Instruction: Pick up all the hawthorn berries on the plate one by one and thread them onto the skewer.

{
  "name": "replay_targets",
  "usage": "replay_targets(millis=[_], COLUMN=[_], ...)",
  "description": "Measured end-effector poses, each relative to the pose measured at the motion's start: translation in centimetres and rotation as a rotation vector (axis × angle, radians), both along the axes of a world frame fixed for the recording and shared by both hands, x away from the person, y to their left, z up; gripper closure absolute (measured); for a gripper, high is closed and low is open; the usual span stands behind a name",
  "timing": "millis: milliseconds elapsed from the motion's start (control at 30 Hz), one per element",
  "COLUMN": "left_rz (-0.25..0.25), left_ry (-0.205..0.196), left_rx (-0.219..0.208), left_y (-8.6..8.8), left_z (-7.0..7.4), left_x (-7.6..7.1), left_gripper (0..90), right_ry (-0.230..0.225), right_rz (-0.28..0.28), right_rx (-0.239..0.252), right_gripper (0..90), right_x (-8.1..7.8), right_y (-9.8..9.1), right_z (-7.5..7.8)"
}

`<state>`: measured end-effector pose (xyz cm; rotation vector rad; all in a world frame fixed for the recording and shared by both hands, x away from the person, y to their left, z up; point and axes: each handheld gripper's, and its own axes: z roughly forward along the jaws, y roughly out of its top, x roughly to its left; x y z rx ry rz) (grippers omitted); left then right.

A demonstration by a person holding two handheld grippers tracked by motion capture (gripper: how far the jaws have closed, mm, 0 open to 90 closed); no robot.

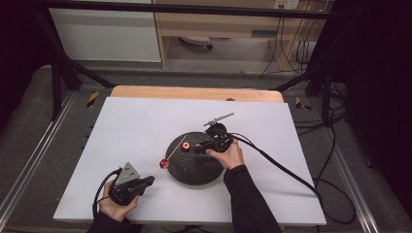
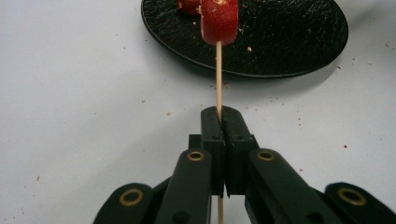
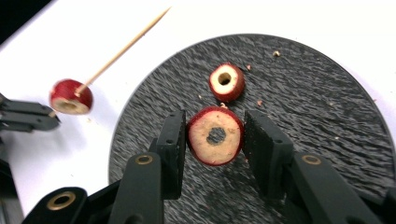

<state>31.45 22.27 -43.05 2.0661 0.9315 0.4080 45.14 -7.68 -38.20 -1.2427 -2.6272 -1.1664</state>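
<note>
The red-skinned, pale-fleshed cored fruit slice (image 3: pixel 215 136) sat between the pads of the right tool (image 3: pixel 214 140), closed on its rind, above the round black textured plate (image 1: pixel 194 167) near the counter's centre. It appeared light, soft and easily bruised; holding it by the rind across its width, hole left clear, seemed soundest. A second cored slice (image 3: pixel 226 82) lay on the plate. The left tool (image 2: pixel 220 122), fully closed, pinched a thin wooden skewer (image 2: pixel 218 74) carrying one threaded slice (image 2: pixel 219 21), towards the counter's near-left corner. The white counter (image 1: pixel 131 126) looked smooth, crumb-flecked. Beyond stood a wooden shelf unit (image 1: pixel 214 24) and trailing cables (image 1: pixel 286 43).
</note>
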Motion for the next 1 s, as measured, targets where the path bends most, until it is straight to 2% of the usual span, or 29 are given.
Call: replay_targets(millis=[333,467,633,1000], left_rz=[0.007,0.012,0.017,0.04], left_ry=[-0.002,-0.002,-0.009,-0.015], left_rx=[-0.011,-0.016,-0.025,-0.056], left_y=[-0.1,-0.1,-0.2,-0.3], left_z=[0.0,0.0,0.0,0.1], left_x=[-0.1,-0.1,-0.2,-0.4], left_gripper=[88.6,88.6,88.6,88.6], right_ry=[-0.049,-0.059,-0.083,-0.167], right_rz=[-0.078,-0.125,-0.175,-0.282], right_rx=[0.206,0.304,0.403,0.585], right_gripper=[60.7,60.7,60.7,60.8], right_x=[-1.8,-2.3,-2.8,-3.9], right_y=[-1.2,-1.8,-2.2,-2.2], right_z=[-0.8,-1.0,-1.3,-2.2])
